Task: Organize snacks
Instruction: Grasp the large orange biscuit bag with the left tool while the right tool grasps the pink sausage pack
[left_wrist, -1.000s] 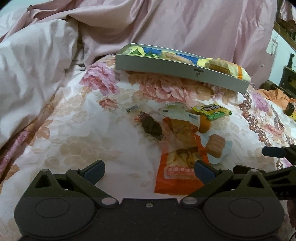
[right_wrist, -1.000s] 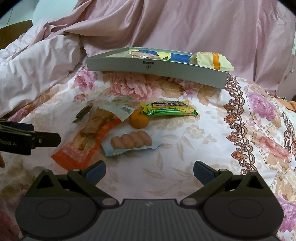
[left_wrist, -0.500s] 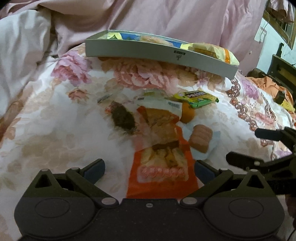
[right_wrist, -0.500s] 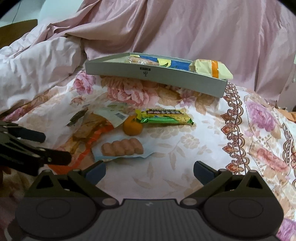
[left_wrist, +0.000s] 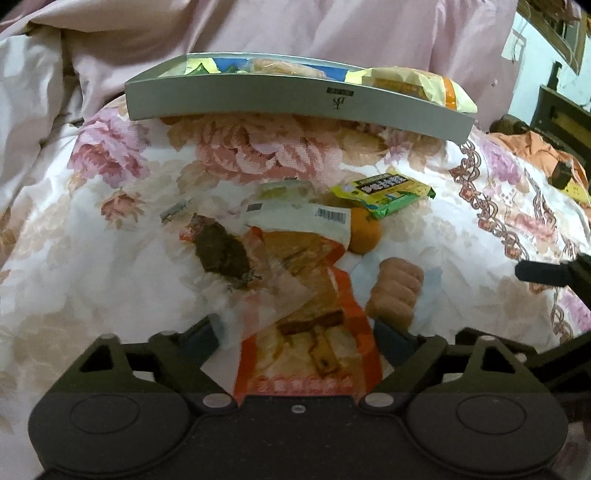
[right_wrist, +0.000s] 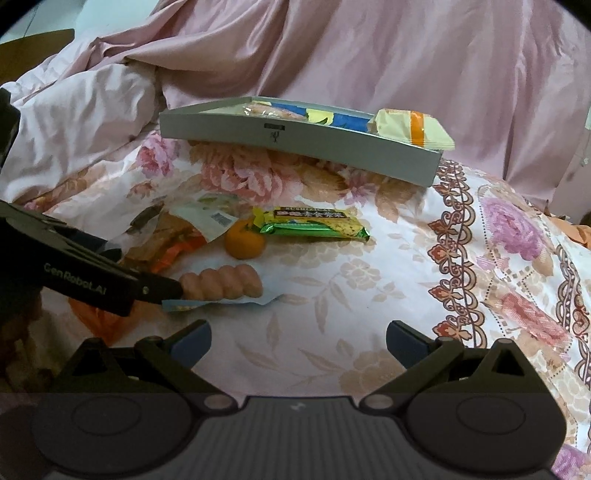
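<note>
An orange snack bag (left_wrist: 310, 280) lies lengthwise on the flowered bedsheet. My left gripper (left_wrist: 299, 332) straddles its near end; the jaws are closing and the pads stand just off the bag's edges. Beside the bag are a dark snack in a clear packet (left_wrist: 221, 251), a mandarin (left_wrist: 364, 230), a yellow-green bar (left_wrist: 384, 190) and a pack of pink rolls (left_wrist: 395, 291). In the right wrist view my left gripper (right_wrist: 147, 271) comes in from the left, next to the rolls (right_wrist: 225, 282). My right gripper (right_wrist: 299, 338) is open over bare sheet.
A grey tray (right_wrist: 295, 136) holding several snack packs rests at the back of the bed against the pink quilt (right_wrist: 369, 55). Rumpled bedding rises on the left. Dark furniture (left_wrist: 565, 122) and an orange cloth sit off the bed's right side.
My left gripper has moved forward over the orange bag, and its jaws have drawn closer together. The right gripper has stayed almost still.
</note>
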